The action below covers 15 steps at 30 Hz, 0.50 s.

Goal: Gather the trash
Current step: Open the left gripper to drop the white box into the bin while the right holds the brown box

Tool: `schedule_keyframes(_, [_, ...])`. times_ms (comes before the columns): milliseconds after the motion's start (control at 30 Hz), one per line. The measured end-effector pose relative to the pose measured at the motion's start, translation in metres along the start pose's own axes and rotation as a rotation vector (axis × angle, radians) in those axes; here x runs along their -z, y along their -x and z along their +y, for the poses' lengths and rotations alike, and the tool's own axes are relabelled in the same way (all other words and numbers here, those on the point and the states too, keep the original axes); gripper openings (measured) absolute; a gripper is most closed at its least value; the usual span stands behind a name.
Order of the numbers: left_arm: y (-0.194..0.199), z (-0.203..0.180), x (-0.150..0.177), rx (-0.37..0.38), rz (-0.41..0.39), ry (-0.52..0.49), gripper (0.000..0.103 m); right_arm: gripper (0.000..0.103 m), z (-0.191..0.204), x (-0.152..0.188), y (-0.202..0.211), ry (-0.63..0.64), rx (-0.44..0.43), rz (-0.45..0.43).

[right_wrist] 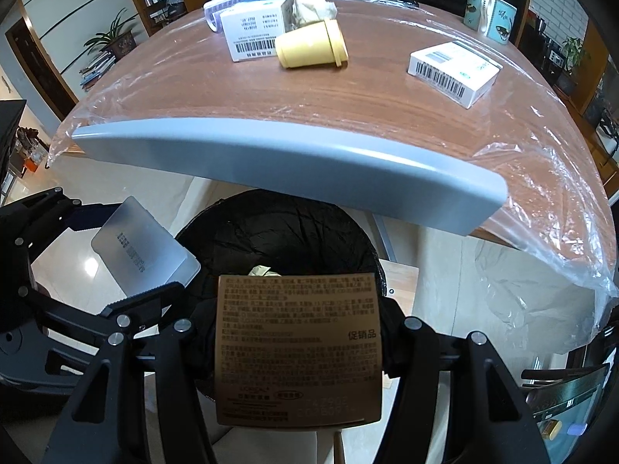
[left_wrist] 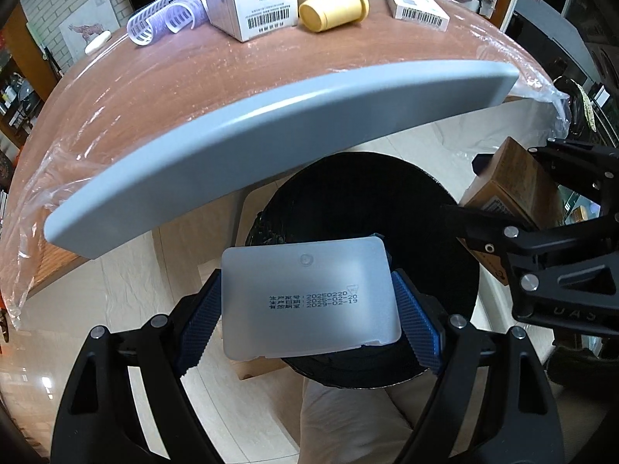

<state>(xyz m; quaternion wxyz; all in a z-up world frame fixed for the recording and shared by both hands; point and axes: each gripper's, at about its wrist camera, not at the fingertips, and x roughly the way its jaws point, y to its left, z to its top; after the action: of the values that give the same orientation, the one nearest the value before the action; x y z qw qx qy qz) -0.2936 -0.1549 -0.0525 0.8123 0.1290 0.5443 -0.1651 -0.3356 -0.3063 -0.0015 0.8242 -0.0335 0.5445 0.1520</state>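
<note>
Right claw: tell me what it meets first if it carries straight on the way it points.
The right claw, shut on the brown printed carton, points down into the black-lined trash bin. Going straight on, the carton would probably meet crumpled paper in the bin first; depth is unclear.

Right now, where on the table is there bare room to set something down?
Free: the wide near strip of the table between its grey edge and the yellow cup, and the gap between that cup and the right barcode box. Crowded: the far-left cluster around the white box.
</note>
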Motion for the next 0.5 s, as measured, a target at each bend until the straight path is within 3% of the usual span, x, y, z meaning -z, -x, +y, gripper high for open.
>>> schedule_keyframes(500, [-0.013,0.005,-0.002,0.006,0.009,-0.017,0.085,0.058,0.000,-0.001,-0.018,-0.014,0.026,0.015])
